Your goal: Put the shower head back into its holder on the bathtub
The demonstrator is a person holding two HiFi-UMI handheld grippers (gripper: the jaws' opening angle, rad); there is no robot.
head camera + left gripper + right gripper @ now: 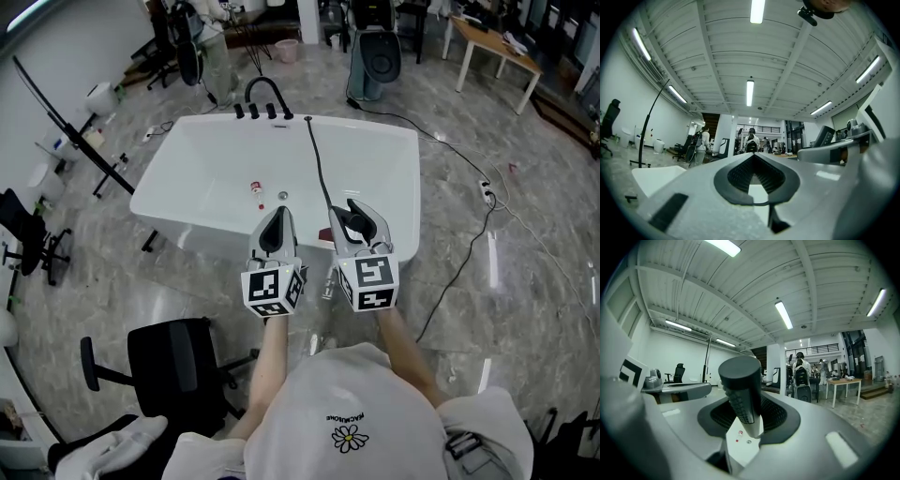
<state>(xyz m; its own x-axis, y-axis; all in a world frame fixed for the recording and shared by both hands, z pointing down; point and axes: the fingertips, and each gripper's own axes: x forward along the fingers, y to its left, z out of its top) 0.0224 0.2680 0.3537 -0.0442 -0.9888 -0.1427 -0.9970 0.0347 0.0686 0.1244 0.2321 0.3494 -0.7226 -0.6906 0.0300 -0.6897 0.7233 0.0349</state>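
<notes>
The white bathtub (394, 150) fills the middle of the head view. On its far rim stand a black arched faucet (265, 90) and black knobs (255, 111). A black hose (319, 169) runs from that rim across the tub to the black shower head (355, 223). My right gripper (362, 214) is shut on the shower head (739, 385) above the tub's near edge; the handle stands up between the jaws. Beside it on the left, my left gripper (275, 216) is shut with nothing in it (754, 157).
A small red-and-white bottle (255, 188) and the drain (283, 196) lie on the tub floor. A black office chair (183, 370) stands at my left, a cable (469, 244) trails on the floor at right, and a fan unit (375, 61) stands behind the tub.
</notes>
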